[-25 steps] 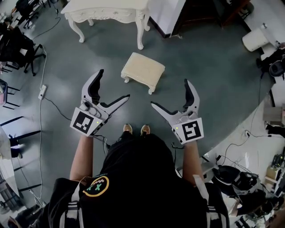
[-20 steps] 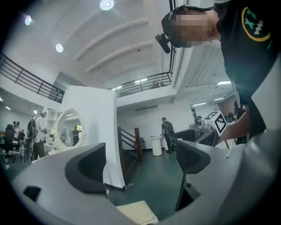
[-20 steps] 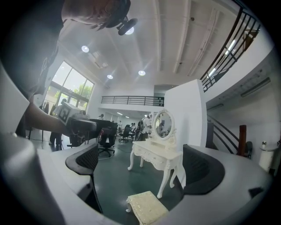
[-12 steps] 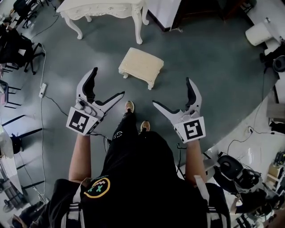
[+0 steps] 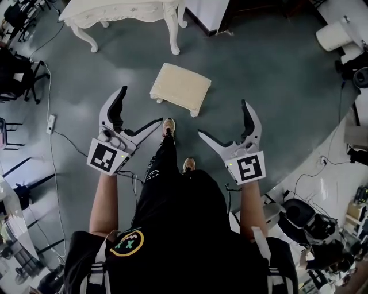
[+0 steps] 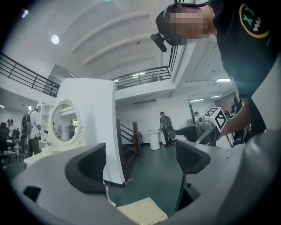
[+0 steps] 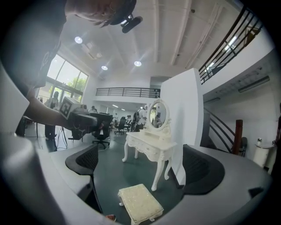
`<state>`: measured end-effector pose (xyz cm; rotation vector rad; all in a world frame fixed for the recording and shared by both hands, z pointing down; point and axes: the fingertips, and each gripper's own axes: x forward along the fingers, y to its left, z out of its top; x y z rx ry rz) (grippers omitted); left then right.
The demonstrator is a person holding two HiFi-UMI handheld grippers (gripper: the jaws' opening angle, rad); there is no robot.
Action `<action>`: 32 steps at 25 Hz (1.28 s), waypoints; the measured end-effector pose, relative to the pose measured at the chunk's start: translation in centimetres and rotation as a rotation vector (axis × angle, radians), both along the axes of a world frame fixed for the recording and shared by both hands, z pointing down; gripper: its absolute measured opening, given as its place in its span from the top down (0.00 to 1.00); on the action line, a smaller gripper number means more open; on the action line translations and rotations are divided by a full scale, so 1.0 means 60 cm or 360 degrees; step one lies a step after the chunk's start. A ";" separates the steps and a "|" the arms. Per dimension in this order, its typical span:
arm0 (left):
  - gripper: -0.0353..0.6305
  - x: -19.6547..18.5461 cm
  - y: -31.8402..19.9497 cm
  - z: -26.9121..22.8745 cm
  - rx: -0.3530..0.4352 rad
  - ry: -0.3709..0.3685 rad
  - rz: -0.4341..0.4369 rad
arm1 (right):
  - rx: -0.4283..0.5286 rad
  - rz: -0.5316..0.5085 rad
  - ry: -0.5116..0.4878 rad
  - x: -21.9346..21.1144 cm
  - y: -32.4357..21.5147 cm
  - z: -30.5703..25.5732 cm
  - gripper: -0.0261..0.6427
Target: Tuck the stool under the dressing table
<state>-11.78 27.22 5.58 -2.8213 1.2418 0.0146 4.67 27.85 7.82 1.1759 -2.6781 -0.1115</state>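
Stepped nearer stool (image 5: 180, 88) with left claw (image 5: 141, 106) and right claw (image 5: 223, 118) both wide apart, empty. Stool placed just outside dressing table (image 5: 115, 11), near front leg. Best: clamp opposite edges, push straight under.

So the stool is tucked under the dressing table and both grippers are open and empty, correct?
Not tucked. In the head view the stool stands on open floor in front of the dressing table, clear of its legs. The left gripper and right gripper are open and empty.
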 end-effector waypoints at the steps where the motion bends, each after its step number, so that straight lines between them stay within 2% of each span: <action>1: 0.22 -0.005 -0.021 0.008 -0.0007 0.0005 0.0007 | -0.0006 0.0006 0.0004 -0.007 -0.019 0.007 0.06; 7: 0.22 -0.032 -0.151 0.046 -0.0006 0.0025 0.0095 | -0.0067 0.0074 0.0006 -0.044 -0.142 0.049 0.06; 12: 0.22 -0.051 -0.254 0.082 -0.0041 0.0044 0.0190 | -0.0090 0.0137 0.0078 -0.076 -0.237 0.080 0.07; 19: 0.22 -0.058 -0.349 0.126 -0.0065 0.0031 0.0294 | -0.0090 0.0205 0.0141 -0.099 -0.323 0.109 0.07; 25: 0.22 -0.036 -0.405 0.165 -0.0078 0.0026 0.0301 | -0.0100 0.0237 0.0105 -0.081 -0.378 0.145 0.06; 32: 0.23 -0.010 -0.461 0.261 -0.0106 0.0027 0.0245 | -0.0130 0.0257 0.0050 -0.051 -0.424 0.247 0.07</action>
